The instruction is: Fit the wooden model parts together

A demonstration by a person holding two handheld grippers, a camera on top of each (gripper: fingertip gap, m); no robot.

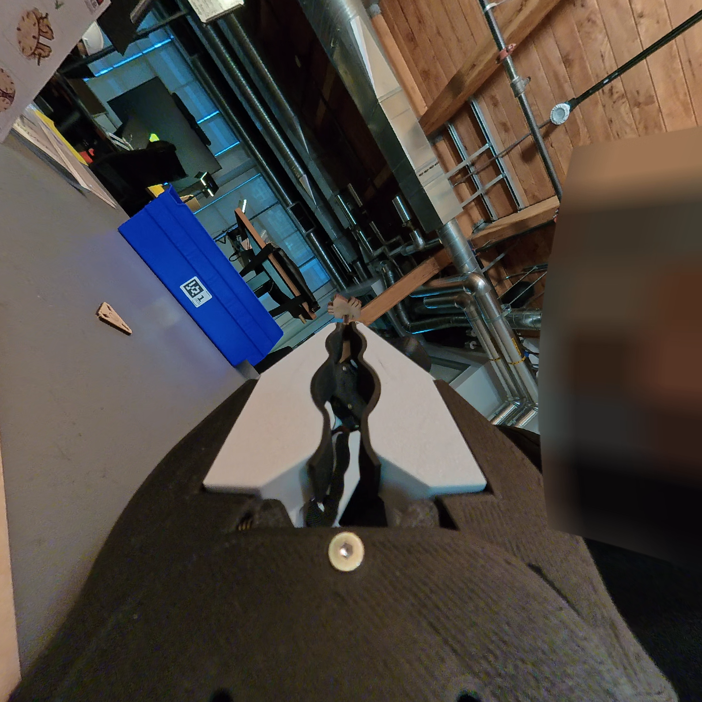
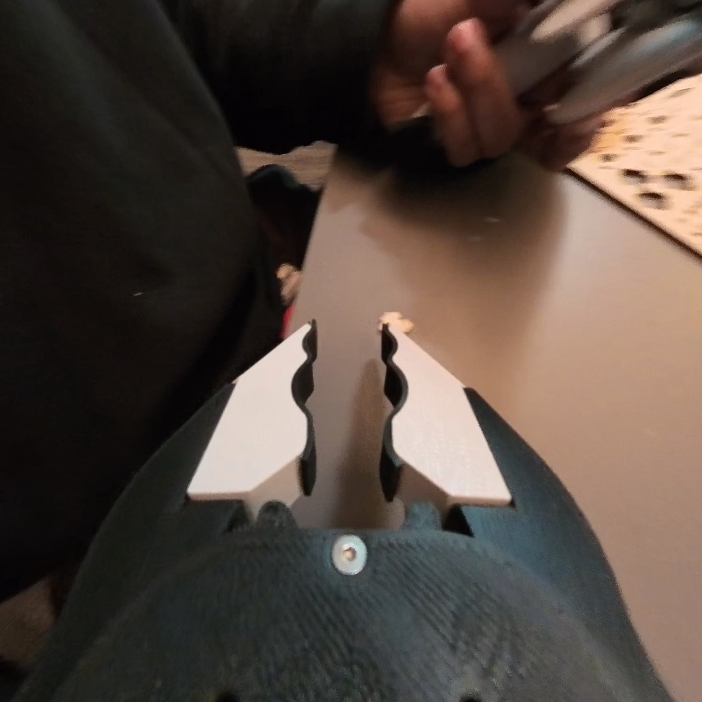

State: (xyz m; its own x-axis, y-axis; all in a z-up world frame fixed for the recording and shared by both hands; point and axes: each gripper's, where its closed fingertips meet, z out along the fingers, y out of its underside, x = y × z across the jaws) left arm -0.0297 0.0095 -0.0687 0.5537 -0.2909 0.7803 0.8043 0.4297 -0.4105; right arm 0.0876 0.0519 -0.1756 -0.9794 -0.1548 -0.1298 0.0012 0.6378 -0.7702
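My left gripper is shut on a small flat wooden piece whose notched end sticks out past the fingertips. It is raised off the grey table and tilted up towards the ceiling. My right gripper is open with nothing between its pads, low over the grey table. A small pale wooden piece lies on the table just beyond its right fingertip. A hand holding the other gripper shows blurred at the top right of the right wrist view.
A blue bin stands on the table's far side, with a triangular wooden piece lying near it. A printed sheet lies at the top left. A patterned board lies at the right. A person's dark clothing fills the left. My hands' fingertips stand some 15 cm from each other.
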